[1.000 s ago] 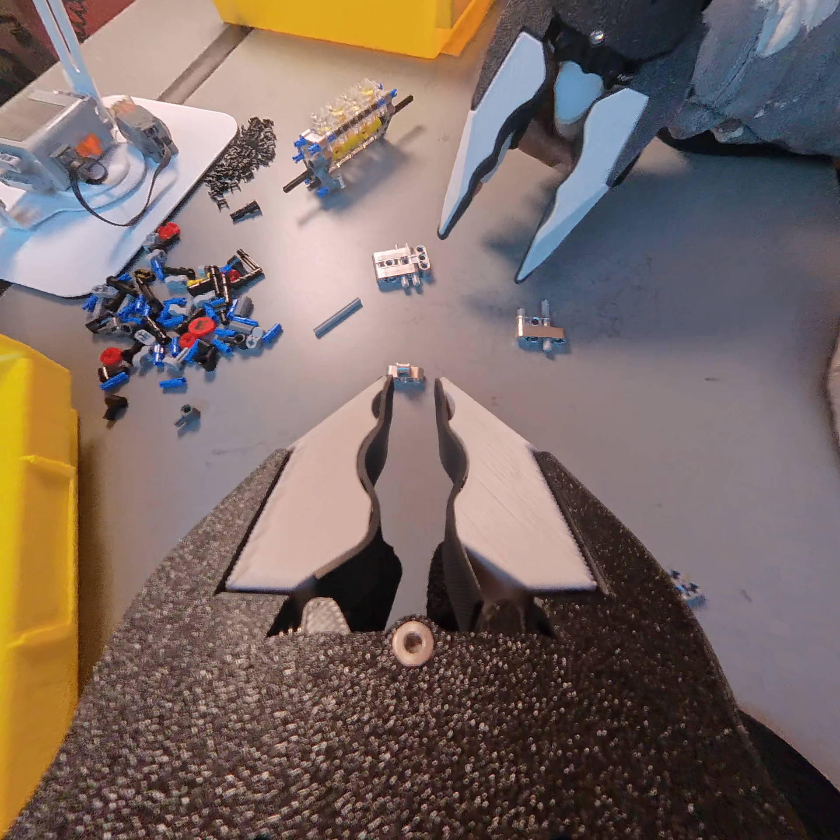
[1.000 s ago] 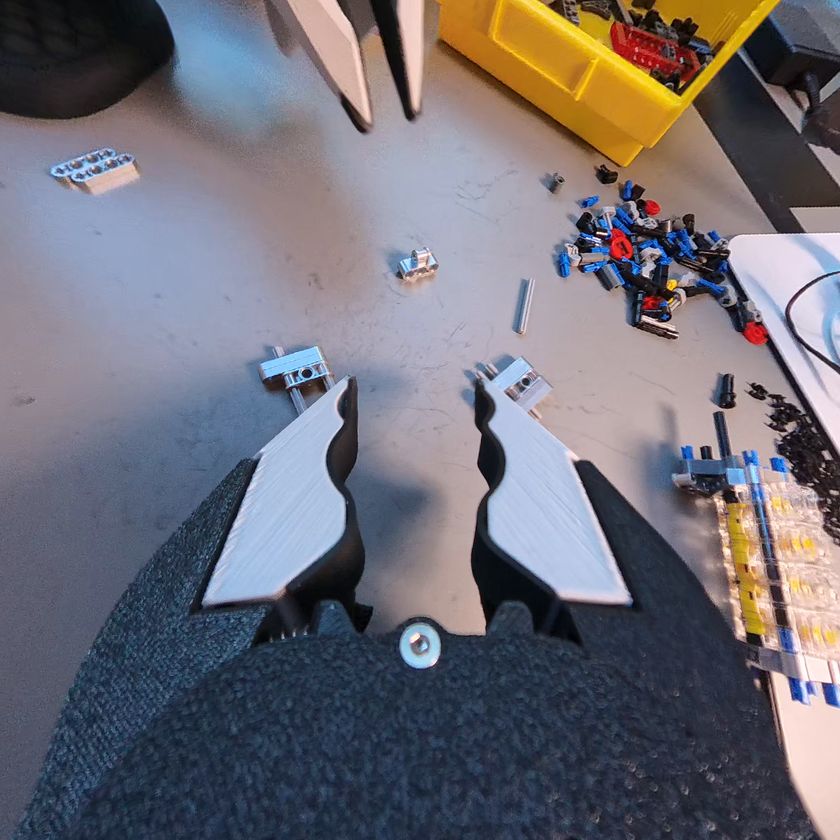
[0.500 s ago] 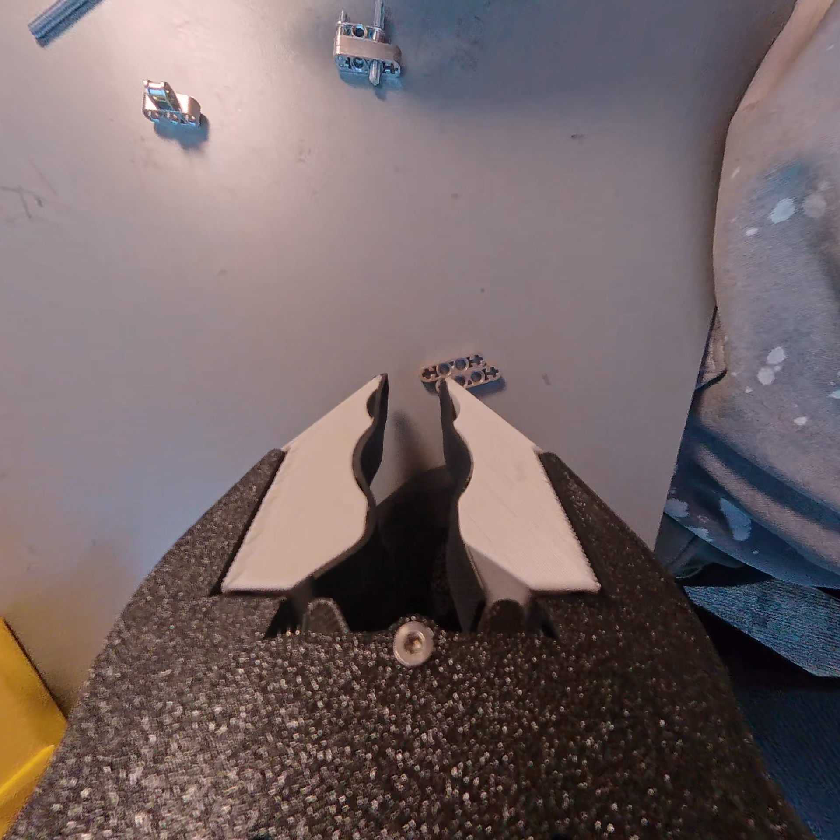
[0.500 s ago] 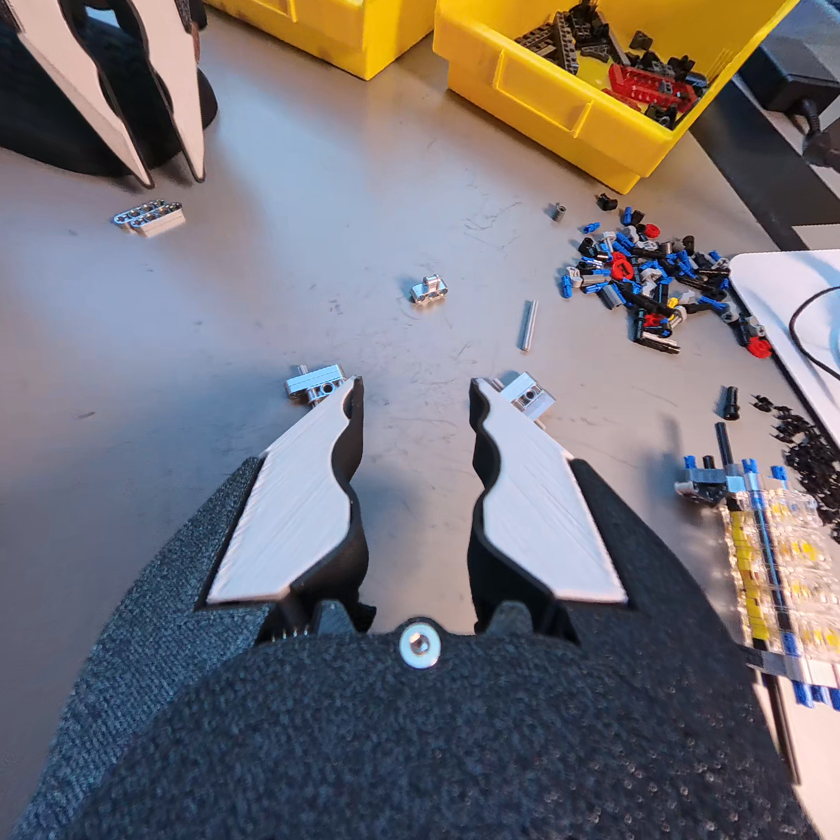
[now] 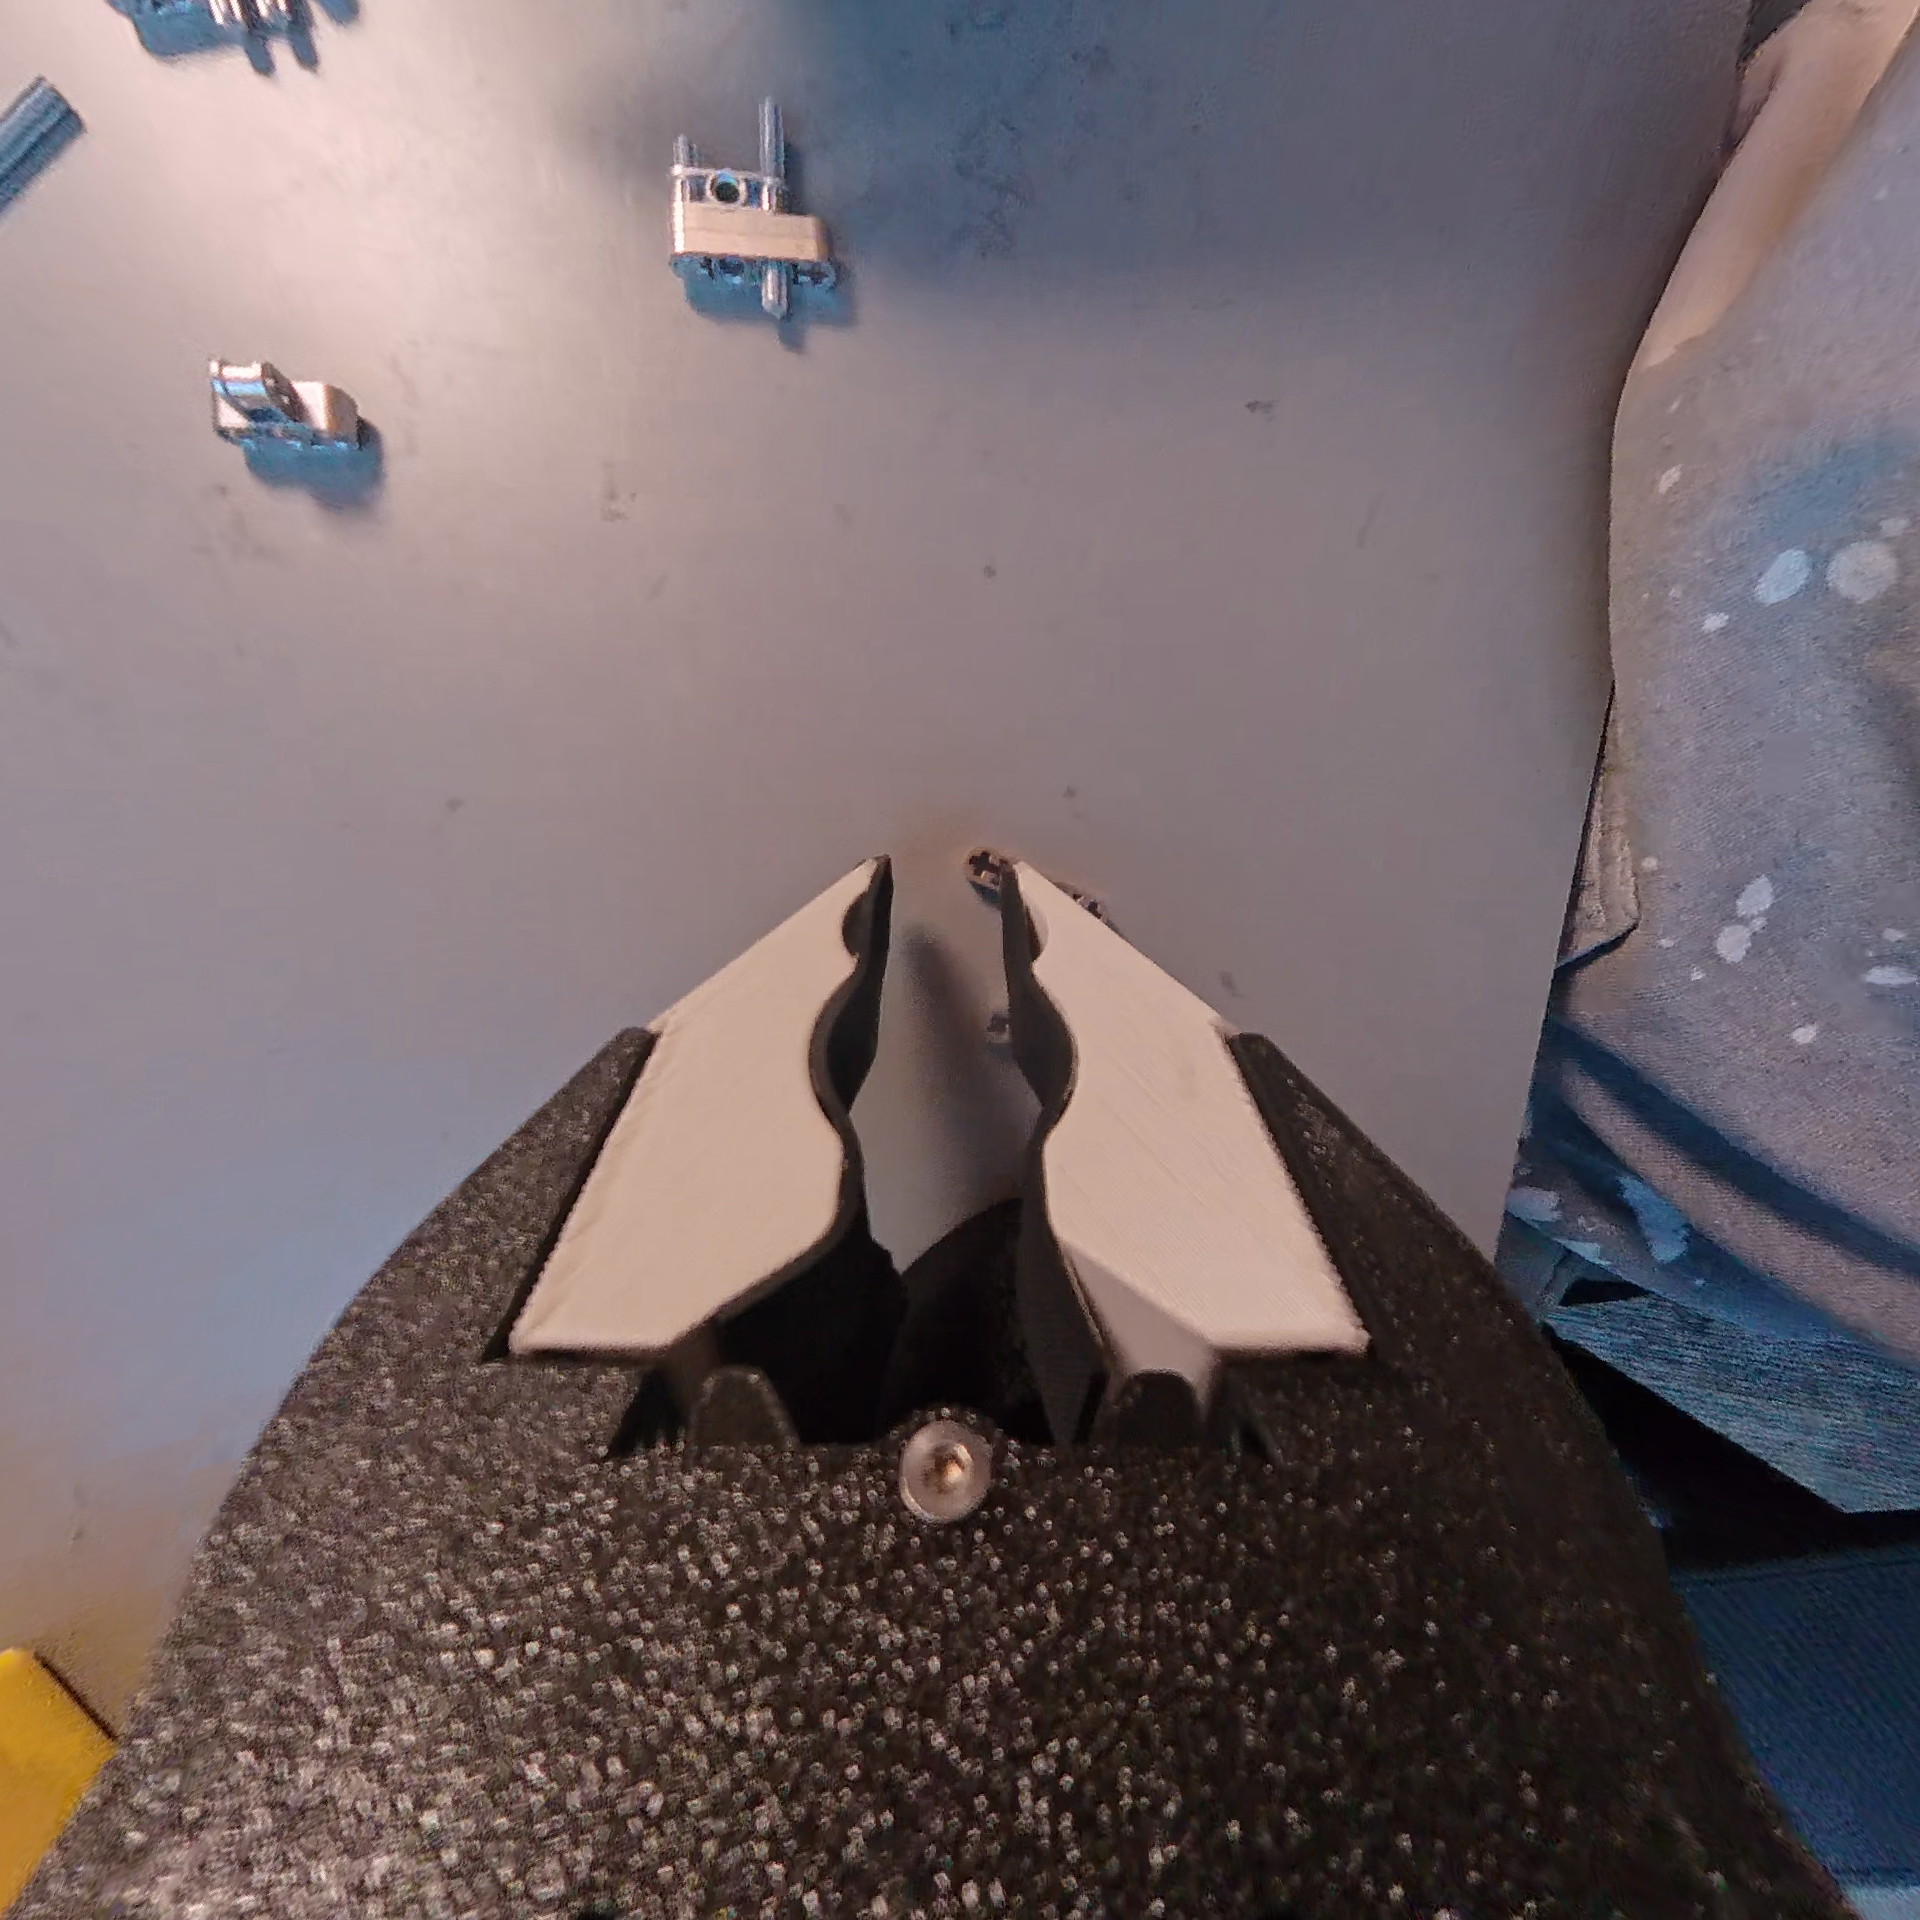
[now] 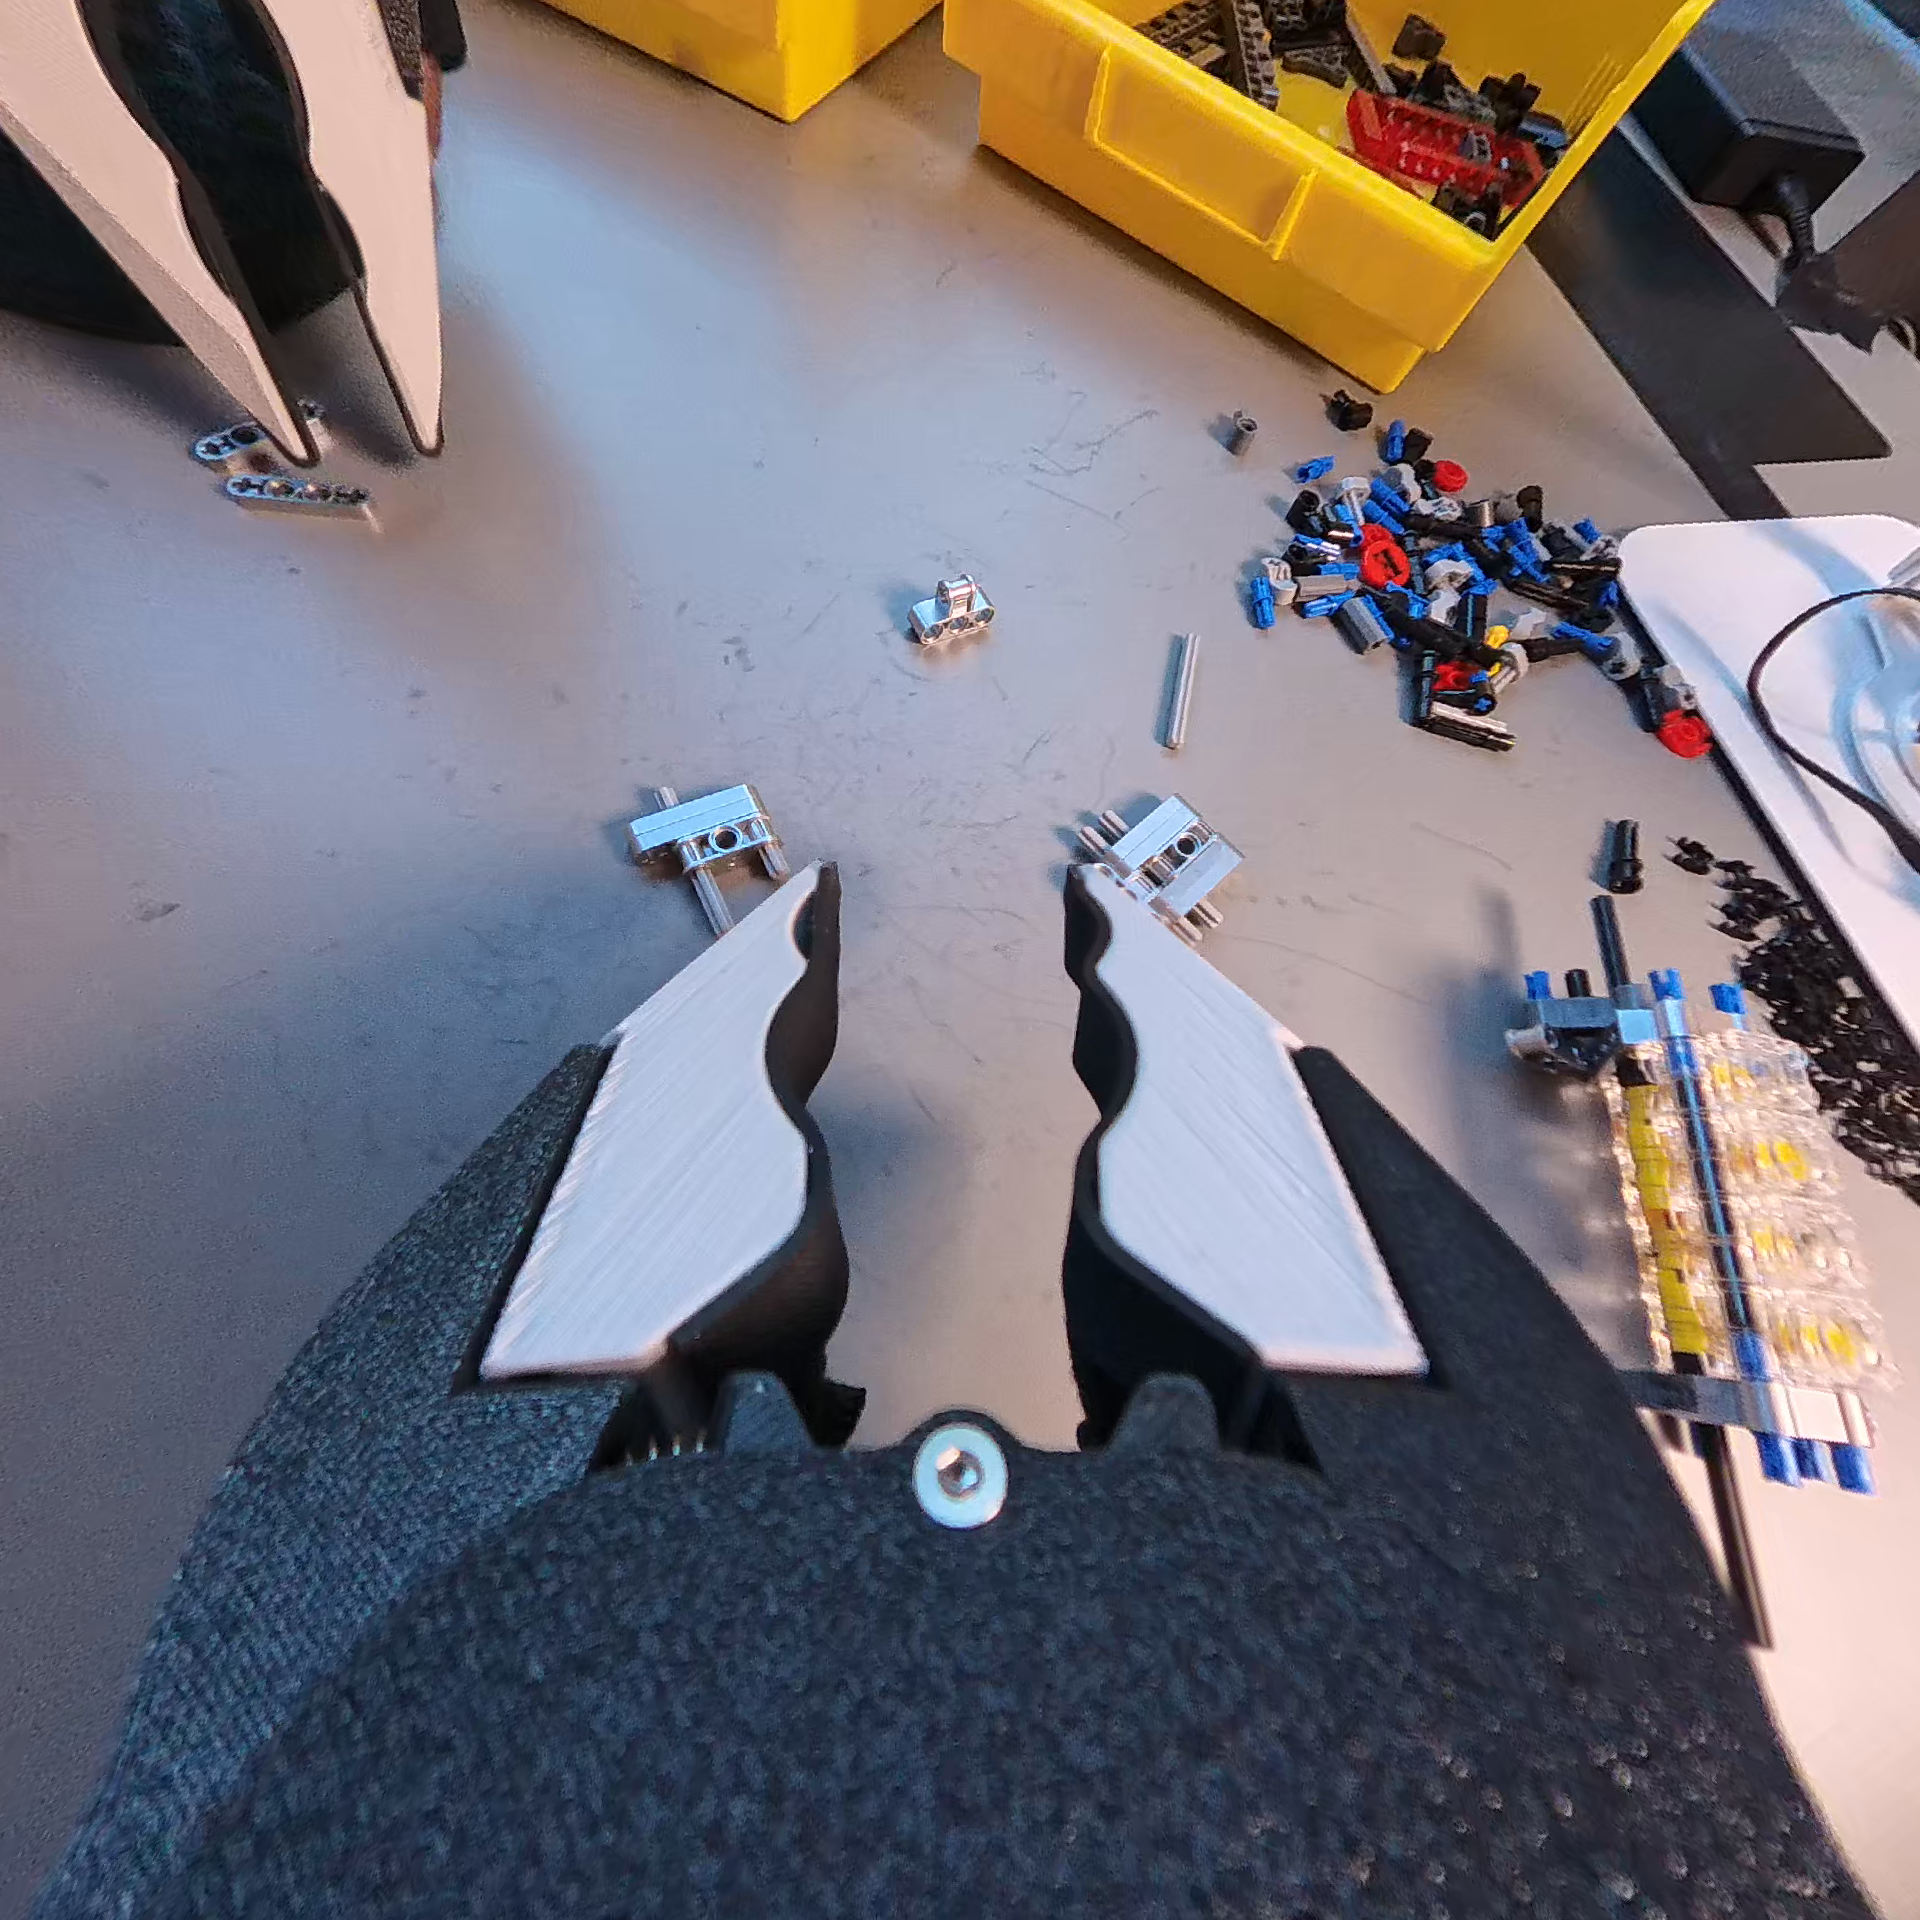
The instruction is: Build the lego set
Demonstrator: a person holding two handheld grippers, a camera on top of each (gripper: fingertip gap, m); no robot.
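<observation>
left gripper jaws narrowly parted, tips at two flat grey beams on tabletop | one beam to be straddled squarely before closing | right gripper jaws wide apart, nothing held

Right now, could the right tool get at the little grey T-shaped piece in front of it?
Probably yes: the right tool is open, and only bare table lies between it and the T-shaped piece.
</observation>
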